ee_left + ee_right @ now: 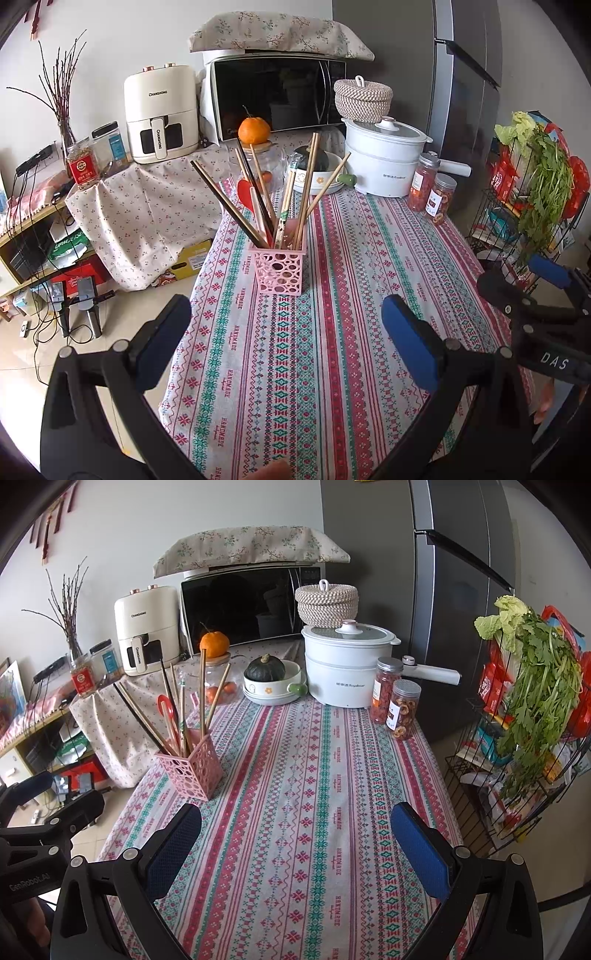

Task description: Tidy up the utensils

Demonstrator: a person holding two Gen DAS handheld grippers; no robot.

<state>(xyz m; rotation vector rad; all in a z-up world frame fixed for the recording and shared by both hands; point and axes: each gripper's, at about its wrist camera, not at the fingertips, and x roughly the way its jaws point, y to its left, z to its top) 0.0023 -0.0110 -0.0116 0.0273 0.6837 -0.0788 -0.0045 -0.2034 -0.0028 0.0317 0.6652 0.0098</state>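
Both grippers, left gripper (pixel 286 341) and right gripper (pixel 295 843), gape empty before the pink holder (pixel 277 270); its chopsticks (pixel 306 192) look light, stiff, slippery, best pinched mid-shaft.

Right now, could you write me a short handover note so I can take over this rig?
Left gripper: open, empty, above the tablecloth facing the pink holder.
Right gripper: open, empty, beside it on the right.
Chopsticks and a red utensil stand upright in the holder.
No loose utensils visible on the cloth, so the sorting looks done.
Left: possibly nothing; check outside both views.
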